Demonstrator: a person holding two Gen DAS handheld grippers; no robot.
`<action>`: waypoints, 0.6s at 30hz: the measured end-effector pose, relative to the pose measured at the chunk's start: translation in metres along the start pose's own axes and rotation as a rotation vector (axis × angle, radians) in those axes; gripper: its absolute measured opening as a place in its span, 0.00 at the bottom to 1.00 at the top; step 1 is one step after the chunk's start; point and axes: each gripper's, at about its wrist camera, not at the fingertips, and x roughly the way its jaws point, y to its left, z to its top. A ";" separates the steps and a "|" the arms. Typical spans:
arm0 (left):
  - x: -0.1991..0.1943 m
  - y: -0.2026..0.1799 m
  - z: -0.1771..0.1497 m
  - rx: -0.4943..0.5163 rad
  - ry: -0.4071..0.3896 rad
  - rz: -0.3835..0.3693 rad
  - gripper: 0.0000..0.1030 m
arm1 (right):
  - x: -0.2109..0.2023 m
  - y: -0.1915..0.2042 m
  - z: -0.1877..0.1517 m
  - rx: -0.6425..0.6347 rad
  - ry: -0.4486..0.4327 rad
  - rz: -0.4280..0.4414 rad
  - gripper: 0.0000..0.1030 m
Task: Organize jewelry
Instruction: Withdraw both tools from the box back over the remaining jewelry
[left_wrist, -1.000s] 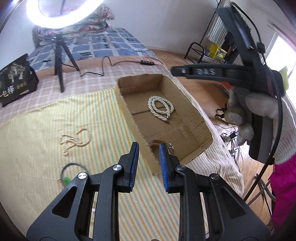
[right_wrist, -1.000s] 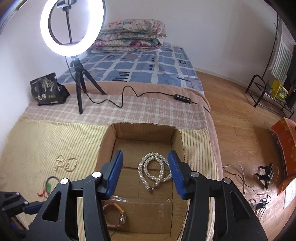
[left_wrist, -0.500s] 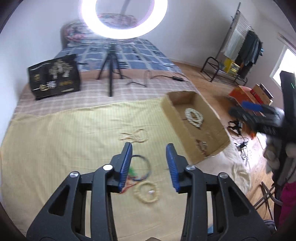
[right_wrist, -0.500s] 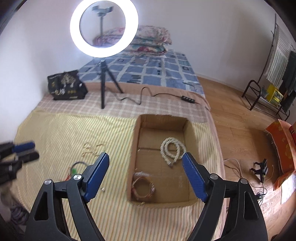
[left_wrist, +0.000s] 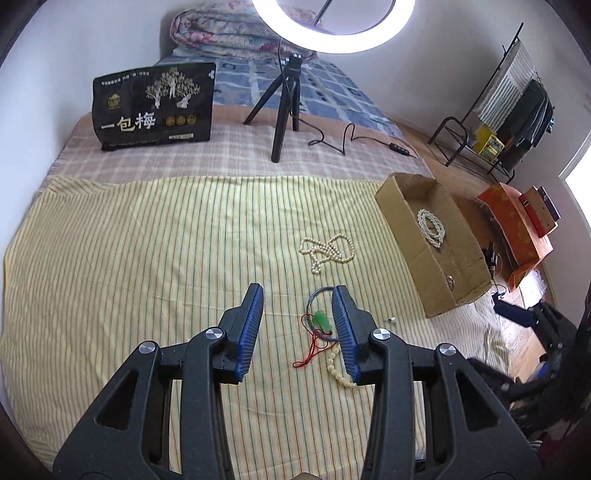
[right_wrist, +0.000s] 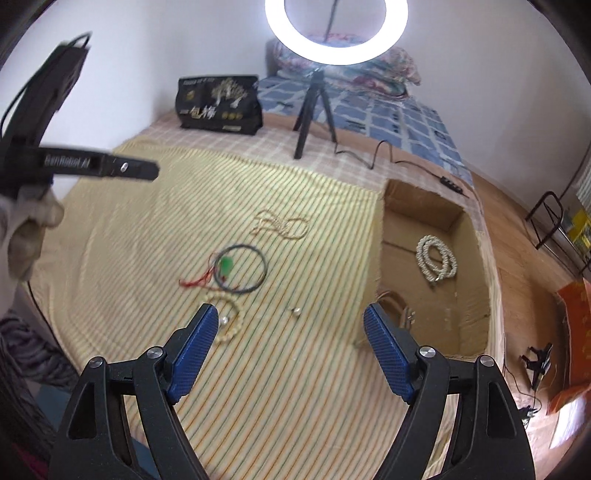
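A cardboard box (left_wrist: 458, 284) (right_wrist: 373, 258) on the striped sheet holds a white pearl necklace (left_wrist: 430, 227) (right_wrist: 436, 258) and a brown bracelet (right_wrist: 397, 304). On the sheet lie a thin pearl necklace (left_wrist: 327, 251) (right_wrist: 282, 225), a dark cord necklace with a green pendant and red thread (left_wrist: 319, 321) (right_wrist: 240, 267), a cream bead bracelet (left_wrist: 340, 371) (right_wrist: 231, 319) and a small silver piece (left_wrist: 390, 319) (right_wrist: 295, 312). My left gripper (left_wrist: 297, 325) is open and empty above the sheet, just left of the green pendant. My right gripper (right_wrist: 291, 347) is wide open and empty.
A ring light on a black tripod (left_wrist: 284, 107) (right_wrist: 314, 110) stands at the back with its cable. A black bag (left_wrist: 155, 107) (right_wrist: 219, 103) stands beside it. The bed's right edge drops to a wooden floor with a rack (left_wrist: 491, 144).
Both grippers have pulled back from the box and swung left over the sheet. The right gripper has opened wider; the left gripper has also opened.
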 end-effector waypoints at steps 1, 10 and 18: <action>0.003 0.001 -0.001 0.001 0.010 -0.006 0.38 | 0.006 0.003 -0.002 -0.002 0.017 0.016 0.79; 0.035 0.005 0.001 0.000 0.081 -0.025 0.38 | 0.050 -0.009 -0.020 0.172 0.128 0.164 0.69; 0.070 -0.002 0.007 0.004 0.161 -0.060 0.38 | 0.069 -0.010 -0.022 0.219 0.179 0.242 0.41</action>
